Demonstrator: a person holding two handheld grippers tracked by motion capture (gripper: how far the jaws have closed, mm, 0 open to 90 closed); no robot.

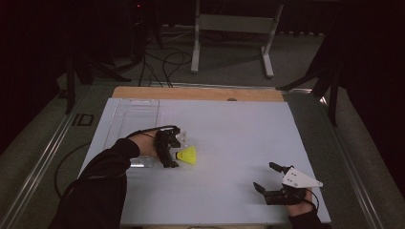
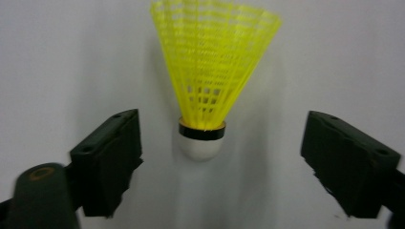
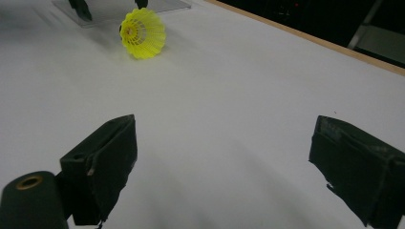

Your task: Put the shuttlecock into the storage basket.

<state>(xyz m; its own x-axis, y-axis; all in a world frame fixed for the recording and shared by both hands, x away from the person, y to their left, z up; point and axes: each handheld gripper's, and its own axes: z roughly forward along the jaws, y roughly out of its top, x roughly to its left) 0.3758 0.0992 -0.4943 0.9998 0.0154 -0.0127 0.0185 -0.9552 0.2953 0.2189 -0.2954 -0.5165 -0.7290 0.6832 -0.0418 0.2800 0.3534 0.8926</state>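
Observation:
A yellow shuttlecock (image 1: 187, 155) lies on its side on the white table (image 1: 229, 133), with its cork toward my left gripper (image 1: 177, 149). In the left gripper view its white cork (image 2: 200, 146) sits on the table between the two spread jaws, touching neither, and the mesh skirt (image 2: 213, 57) points away; my left gripper (image 2: 223, 131) is open. My right gripper (image 1: 264, 175) rests near the front right of the table, open and holding nothing. The right gripper view has the shuttlecock (image 3: 143, 32) far ahead of my right gripper (image 3: 224, 143).
A clear plastic tray (image 1: 133, 119) lies at the table's left, just behind my left hand. A wooden strip (image 1: 196, 93) edges the far side. Beyond the table are a white frame's legs (image 1: 229, 43) and cables on the floor.

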